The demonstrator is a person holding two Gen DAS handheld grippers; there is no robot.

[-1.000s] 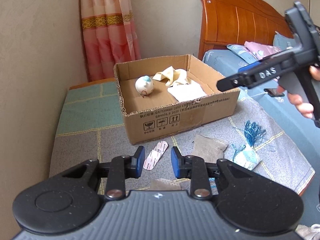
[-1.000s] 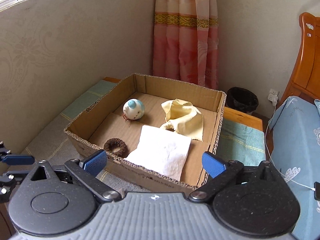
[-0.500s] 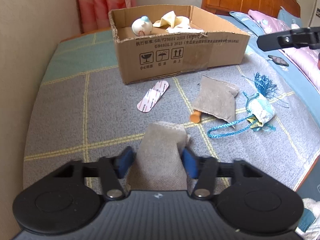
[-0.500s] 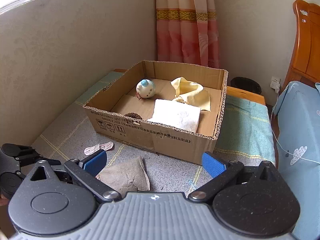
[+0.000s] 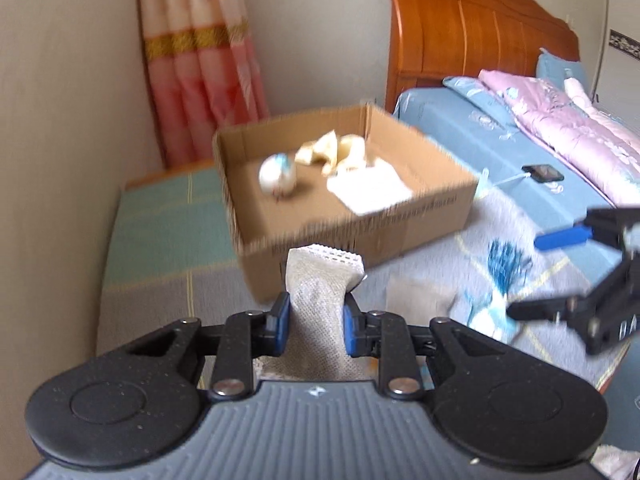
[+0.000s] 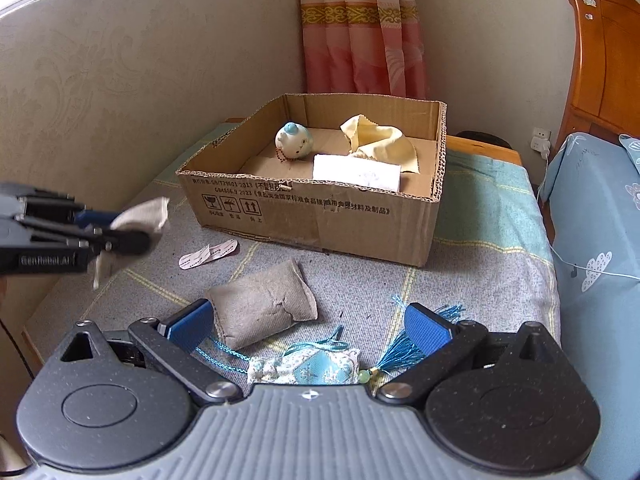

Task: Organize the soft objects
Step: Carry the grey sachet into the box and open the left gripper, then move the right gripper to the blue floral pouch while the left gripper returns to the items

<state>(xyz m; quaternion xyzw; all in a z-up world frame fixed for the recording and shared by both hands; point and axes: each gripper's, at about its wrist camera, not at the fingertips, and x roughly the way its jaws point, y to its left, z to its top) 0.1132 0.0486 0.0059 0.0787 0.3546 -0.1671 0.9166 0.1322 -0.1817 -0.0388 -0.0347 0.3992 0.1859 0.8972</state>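
Note:
My left gripper [image 5: 314, 320] is closing its jaws on a grey mesh pouch [image 5: 320, 280], and the pads press its sides. The pouch is held up off the grey cover, in front of the cardboard box [image 5: 360, 232]. In the right wrist view that gripper [image 6: 120, 232] and pouch [image 6: 146, 214] hang at the left. My right gripper [image 6: 308, 324] stands open low over a blue sachet [image 6: 316, 368] with a tassel, a grey stuffed bag [image 6: 260, 308] just beyond it. The box [image 6: 320, 216] holds a round white-blue plush [image 6: 293, 142], a yellow cloth [image 6: 376, 140] and a white cloth [image 6: 356, 172].
Two pink strips [image 6: 208, 254] lie on the cover in front of the box. A wall runs along the left, a pink curtain [image 6: 360, 28] hangs behind the box. A blue-sheeted bed with a phone [image 5: 544, 172] and wooden headboard [image 5: 460, 40] lies to the right.
My left gripper has shut on the grey mesh pouch and lifted it off the cover. My right gripper has drawn back from the box and sunk toward the blue sachet.

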